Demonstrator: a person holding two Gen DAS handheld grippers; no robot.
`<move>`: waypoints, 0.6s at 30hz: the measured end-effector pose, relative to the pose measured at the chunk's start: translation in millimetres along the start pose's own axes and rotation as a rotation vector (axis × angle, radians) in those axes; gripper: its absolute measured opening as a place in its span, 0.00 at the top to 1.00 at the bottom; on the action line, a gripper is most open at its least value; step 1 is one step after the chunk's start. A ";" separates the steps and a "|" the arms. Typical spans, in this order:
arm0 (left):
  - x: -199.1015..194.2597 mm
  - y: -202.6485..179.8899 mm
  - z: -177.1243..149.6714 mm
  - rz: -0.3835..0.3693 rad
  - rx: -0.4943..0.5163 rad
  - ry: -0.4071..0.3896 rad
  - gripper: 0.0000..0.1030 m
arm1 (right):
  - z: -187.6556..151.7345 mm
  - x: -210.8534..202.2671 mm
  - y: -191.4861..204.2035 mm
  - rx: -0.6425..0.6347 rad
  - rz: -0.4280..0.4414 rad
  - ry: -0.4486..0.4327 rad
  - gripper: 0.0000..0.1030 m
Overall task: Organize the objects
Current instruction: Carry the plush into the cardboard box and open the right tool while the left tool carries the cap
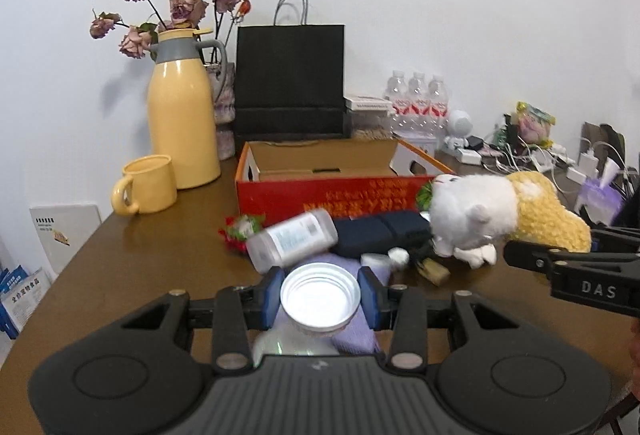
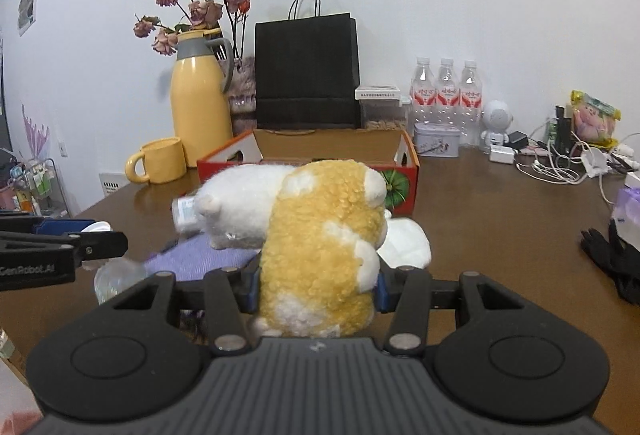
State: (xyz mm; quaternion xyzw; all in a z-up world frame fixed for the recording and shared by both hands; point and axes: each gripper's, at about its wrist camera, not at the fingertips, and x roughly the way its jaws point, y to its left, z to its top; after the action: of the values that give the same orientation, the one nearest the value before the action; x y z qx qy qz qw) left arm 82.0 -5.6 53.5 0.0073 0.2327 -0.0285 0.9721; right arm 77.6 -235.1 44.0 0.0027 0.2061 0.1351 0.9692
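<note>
Your brown table (image 2: 500, 219) carries a yellow jug (image 1: 182, 123) and mug (image 1: 146, 185) at its far left corner, an open red box (image 1: 332, 191) mid-table, and tangled cables (image 2: 560, 167) along the right edge.

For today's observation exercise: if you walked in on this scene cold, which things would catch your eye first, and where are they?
Probably the yellow-and-white plush toy, clamped in the right gripper in front of the open red cardboard box. Next, the clear plastic bottle, held by its neck in the left gripper above a purple cloth. At the back left, dried pink roses rise behind a yellow thermos jug.
</note>
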 end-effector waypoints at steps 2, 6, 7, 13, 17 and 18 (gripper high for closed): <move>9.4 4.3 10.9 0.009 -0.002 -0.010 0.62 | 9.1 7.8 -1.6 -0.002 -0.004 -0.009 0.52; 27.1 12.2 32.0 0.021 -0.012 -0.027 0.62 | 25.3 26.5 -8.9 0.005 0.006 -0.024 0.52; 32.1 13.8 36.5 0.023 -0.017 -0.029 0.62 | 28.2 31.6 -11.1 0.007 0.005 -0.024 0.52; 69.1 21.3 65.6 0.027 -0.040 -0.039 0.62 | 51.3 69.4 -25.9 0.033 0.014 -0.040 0.52; 101.6 25.2 88.4 0.011 -0.061 -0.040 0.62 | 67.2 97.8 -35.6 0.057 0.024 -0.037 0.52; 110.0 25.5 93.2 0.007 -0.065 -0.042 0.62 | 71.4 105.1 -37.2 0.060 0.028 -0.035 0.52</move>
State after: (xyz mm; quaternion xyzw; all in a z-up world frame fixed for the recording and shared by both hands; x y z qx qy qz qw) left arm 223.6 11.6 86.8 -0.0241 0.2129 -0.0175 0.9766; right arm 208.2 -239.8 65.2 0.0368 0.1931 0.1423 0.9701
